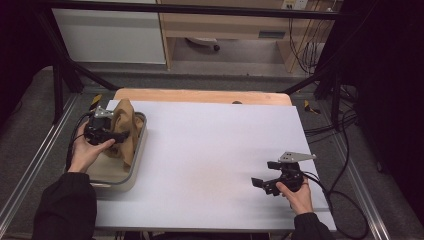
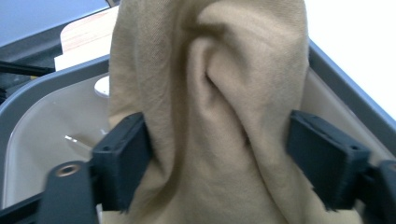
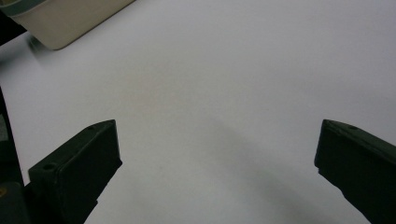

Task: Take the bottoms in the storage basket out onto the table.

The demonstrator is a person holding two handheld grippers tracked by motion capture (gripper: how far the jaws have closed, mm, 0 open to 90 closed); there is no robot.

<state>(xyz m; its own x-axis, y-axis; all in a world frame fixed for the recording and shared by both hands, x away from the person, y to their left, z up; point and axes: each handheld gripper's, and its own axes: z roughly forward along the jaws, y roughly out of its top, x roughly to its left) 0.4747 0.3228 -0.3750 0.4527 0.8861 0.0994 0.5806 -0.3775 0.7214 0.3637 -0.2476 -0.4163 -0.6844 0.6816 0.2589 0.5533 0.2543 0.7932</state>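
Note:
A tan cloth (image 1: 127, 131) stands bunched up out of a shallow grey-rimmed bin (image 1: 141, 145) at the table's left. My left gripper (image 1: 120, 137) reaches into it from the left. In the left gripper view the cloth (image 2: 219, 116) hangs in thick folds between the two black pads (image 2: 126, 163), which touch it on both sides inside the bin (image 2: 345, 98). My right gripper (image 1: 262, 173) rests low over the white sheet at the front right. Its jaws stand wide apart in the right gripper view (image 3: 217, 154), with bare sheet between them.
A white sheet (image 1: 215, 145) covers most of the table, and a wooden strip (image 1: 200, 95) shows along the far edge. A corner of the bin (image 3: 70, 23) sits at the top left of the right gripper view. Cables trail off the right side (image 1: 345, 165).

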